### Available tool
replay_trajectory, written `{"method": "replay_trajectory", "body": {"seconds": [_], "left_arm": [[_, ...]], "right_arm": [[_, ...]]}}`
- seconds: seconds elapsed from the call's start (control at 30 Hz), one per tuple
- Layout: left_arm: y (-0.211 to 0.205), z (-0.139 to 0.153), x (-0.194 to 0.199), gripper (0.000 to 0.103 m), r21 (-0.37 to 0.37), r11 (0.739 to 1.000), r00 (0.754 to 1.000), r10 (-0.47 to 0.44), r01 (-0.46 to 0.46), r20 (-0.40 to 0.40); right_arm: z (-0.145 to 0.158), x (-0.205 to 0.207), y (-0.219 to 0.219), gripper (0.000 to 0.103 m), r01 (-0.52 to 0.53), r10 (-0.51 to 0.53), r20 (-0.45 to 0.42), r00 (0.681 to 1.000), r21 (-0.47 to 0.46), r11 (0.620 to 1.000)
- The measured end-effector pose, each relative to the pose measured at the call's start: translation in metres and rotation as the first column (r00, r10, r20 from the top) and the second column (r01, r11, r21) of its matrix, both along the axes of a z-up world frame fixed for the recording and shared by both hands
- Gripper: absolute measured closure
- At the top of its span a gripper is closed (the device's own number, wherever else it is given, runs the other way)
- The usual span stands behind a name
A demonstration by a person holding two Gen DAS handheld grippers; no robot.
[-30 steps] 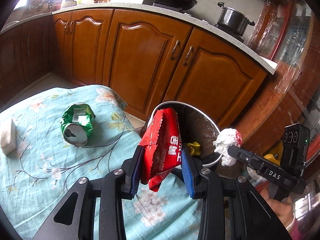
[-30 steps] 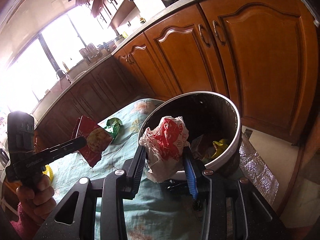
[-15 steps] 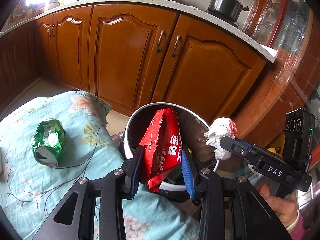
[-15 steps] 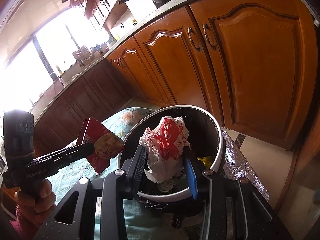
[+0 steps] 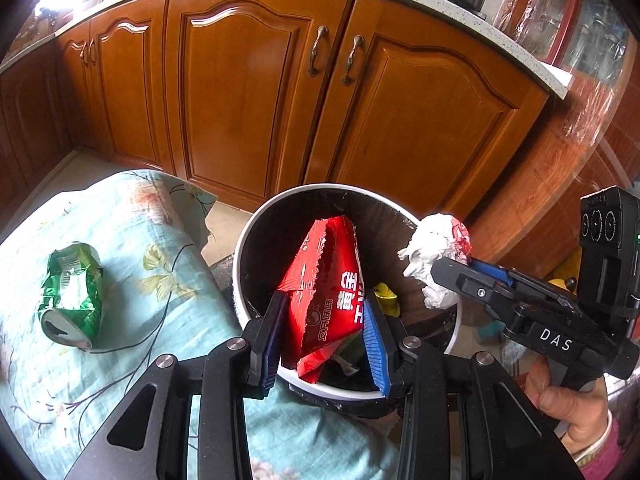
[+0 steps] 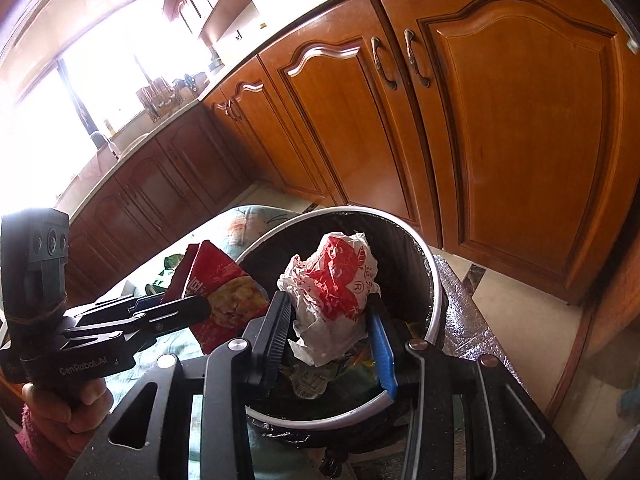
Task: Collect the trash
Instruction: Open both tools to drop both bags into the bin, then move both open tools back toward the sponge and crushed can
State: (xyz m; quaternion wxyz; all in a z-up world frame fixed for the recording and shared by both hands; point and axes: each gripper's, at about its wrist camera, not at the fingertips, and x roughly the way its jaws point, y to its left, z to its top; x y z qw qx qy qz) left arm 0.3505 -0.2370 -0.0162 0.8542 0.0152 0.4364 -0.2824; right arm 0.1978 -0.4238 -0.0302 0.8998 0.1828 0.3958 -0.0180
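Note:
My left gripper (image 5: 325, 312) is shut on a red snack bag (image 5: 326, 288) and holds it over the open mouth of the round white-rimmed trash bin (image 5: 256, 240). My right gripper (image 6: 332, 312) is shut on a crumpled white and red wrapper (image 6: 332, 292), also above the bin (image 6: 434, 300). In the left wrist view the right gripper (image 5: 444, 276) comes in from the right with the wrapper (image 5: 434, 256) at the bin's far right rim. In the right wrist view the left gripper (image 6: 192, 308) holds the bag (image 6: 224, 292) at the bin's left rim. A crushed green can (image 5: 72, 296) lies on the floral tablecloth.
The bin stands just past the edge of the table with the light blue floral cloth (image 5: 140, 240) and holds other scraps, among them a yellow one (image 5: 386, 294). Wooden cabinet doors (image 5: 248, 100) rise close behind it. A hand (image 5: 572, 404) grips the right tool.
Both grippers have moved toward the bin with their loads. The red bag has gone from the table's edge to over the bin's mouth, and the can has slid left in view.

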Motion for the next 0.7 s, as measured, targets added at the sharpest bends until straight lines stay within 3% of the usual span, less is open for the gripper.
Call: {"method": "replay_trajectory", "body": {"seconds": [0.23,0.33,0.43,0.63,0.7], "left_arm": [[-0.013,-0.003,0.004,0.066,0.029,1.0,1.0,-0.012,0.011,0.011],[-0.015,-0.004,0.001,0.063,0.038,0.999,1.0,-0.013,0.013,0.021],[-0.014,-0.002,-0.005,0.056,0.035,0.999,0.999,-0.009,0.008,0.032],[0.008,0.0,-0.02,0.054,0.008,1.0,0.999,0.02,-0.02,0.049],[0.02,-0.002,-0.027,0.05,-0.013,0.999,0.998,0.043,-0.042,0.046]], "right_arm": [[-0.004,0.009,-0.003,0.055,-0.004,0.004,-0.024,1.0,0.0,1.0],[-0.003,0.01,-0.006,0.041,0.003,-0.003,-0.029,1.0,0.005,1.0],[0.001,0.006,-0.008,0.041,0.016,-0.015,-0.015,1.0,0.006,1.0],[0.01,-0.01,-0.005,0.041,0.028,-0.029,0.017,0.999,0.013,1.0],[0.012,-0.016,-0.002,0.035,0.027,-0.028,0.03,0.999,0.021,0.999]]}}
